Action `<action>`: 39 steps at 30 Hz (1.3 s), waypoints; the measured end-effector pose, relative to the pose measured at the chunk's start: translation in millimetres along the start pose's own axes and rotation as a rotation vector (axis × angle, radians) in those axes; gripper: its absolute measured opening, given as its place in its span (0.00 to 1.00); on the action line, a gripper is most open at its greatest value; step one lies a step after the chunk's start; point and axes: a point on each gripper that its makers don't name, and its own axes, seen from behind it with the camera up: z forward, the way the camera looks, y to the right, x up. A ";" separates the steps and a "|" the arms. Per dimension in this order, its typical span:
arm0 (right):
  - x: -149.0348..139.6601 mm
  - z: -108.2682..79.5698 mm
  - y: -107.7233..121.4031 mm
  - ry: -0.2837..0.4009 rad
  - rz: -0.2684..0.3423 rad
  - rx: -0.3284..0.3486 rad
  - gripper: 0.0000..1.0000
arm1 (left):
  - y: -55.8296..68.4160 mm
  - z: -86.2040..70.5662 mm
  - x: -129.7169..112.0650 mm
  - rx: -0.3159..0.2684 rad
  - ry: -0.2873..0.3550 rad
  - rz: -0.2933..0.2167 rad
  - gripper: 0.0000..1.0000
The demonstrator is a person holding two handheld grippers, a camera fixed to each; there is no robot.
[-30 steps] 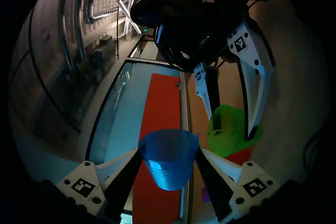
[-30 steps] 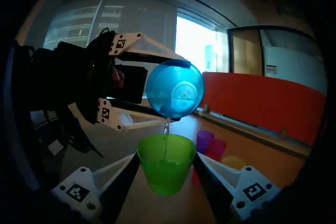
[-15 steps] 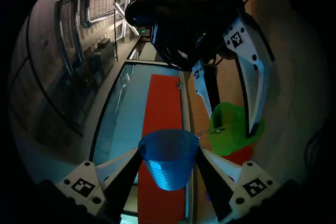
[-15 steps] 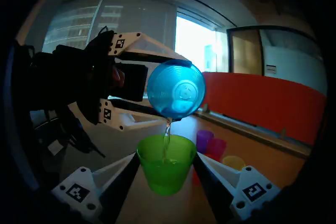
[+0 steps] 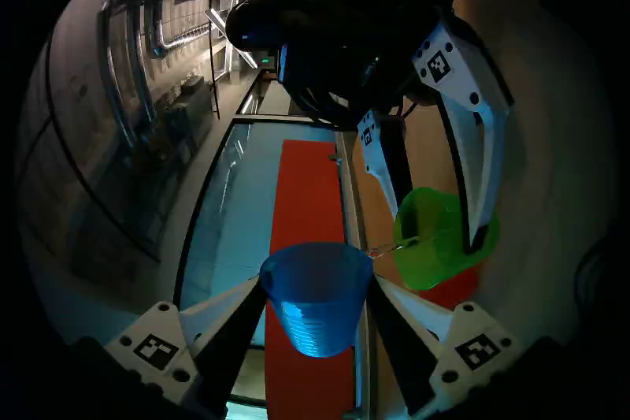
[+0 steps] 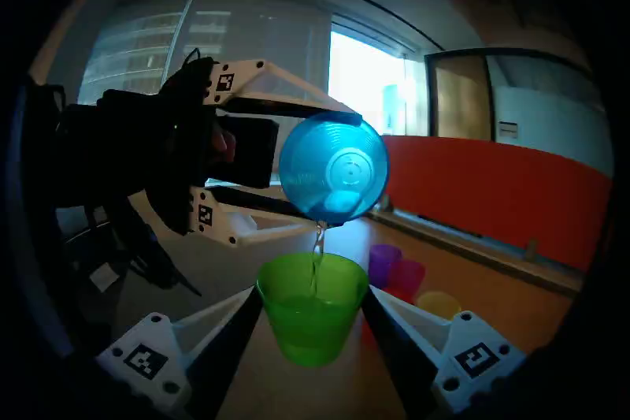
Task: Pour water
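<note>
In the left gripper view my left gripper (image 5: 315, 306) is shut on a blue ribbed plastic cup (image 5: 316, 296). Beyond it the right gripper (image 5: 441, 223) holds a green cup (image 5: 441, 235), and a thin stream (image 5: 383, 248) runs between the two rims. In the right gripper view my right gripper (image 6: 313, 310) is shut on the green cup (image 6: 313, 307), held upright and part full. The blue cup (image 6: 333, 169) is tipped on its side just above it, clamped in the left gripper (image 6: 260, 154), which a gloved hand (image 6: 150, 152) holds. Water (image 6: 316, 250) trickles from the blue cup's lip into the green cup.
Purple (image 6: 383, 262), pink (image 6: 406, 276) and yellow (image 6: 439, 303) cups stand on the wooden table (image 6: 480, 282) behind the green cup. An orange partition (image 6: 504, 191) runs along the table's far edge. Windows (image 6: 236, 42) lie behind the left gripper.
The blue cup has tipped a little further and drifted slightly right above the green cup. The stream keeps running and the green cup's water level has risen.
</note>
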 end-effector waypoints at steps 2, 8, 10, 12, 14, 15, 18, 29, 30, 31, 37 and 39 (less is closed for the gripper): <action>-0.2 0.0 0.1 0.001 0.001 0.000 0.91 | -0.8 0.9 -0.7 0.000 0.000 0.009 0.86; 0.0 -0.3 0.5 0.001 0.000 -0.003 0.91 | 0.0 3.3 -1.9 0.001 -0.001 0.033 0.86; 0.0 -0.3 0.6 0.000 0.000 -0.003 0.91 | 0.6 3.7 -2.1 -0.001 -0.001 0.036 0.86; 0.1 -0.2 0.7 0.000 0.000 -0.004 0.91 | 1.0 4.0 -2.0 -0.002 -0.002 0.042 0.86; 0.2 -0.2 0.9 0.001 0.000 -0.004 0.91 | 1.1 4.0 -1.4 -0.001 -0.001 0.054 0.86; 0.4 -0.1 1.0 0.001 0.000 -0.004 0.91 | 1.4 3.9 -1.3 -0.001 -0.001 0.057 0.86; 0.7 0.4 1.2 0.001 0.001 -0.004 0.91 | 2.5 3.3 -0.9 0.000 -0.002 0.064 0.86; 1.9 1.7 1.4 0.002 -0.001 -0.004 0.91 | 4.8 0.5 -1.5 0.009 -0.007 0.090 0.86; 2.1 1.6 1.4 0.002 -0.001 -0.004 0.91 | 5.1 0.3 -1.2 0.009 -0.006 0.089 0.86; 2.4 1.4 1.4 0.002 0.000 -0.005 0.91 | 5.3 0.1 -0.8 0.010 -0.006 0.089 0.85; 3.6 1.8 1.0 0.003 -0.002 -0.005 0.91 | 5.3 0.3 -0.4 0.012 -0.004 0.091 0.86; 4.0 2.0 0.8 0.004 -0.002 -0.005 0.91 | 5.0 0.8 -0.6 0.011 -0.004 0.092 0.86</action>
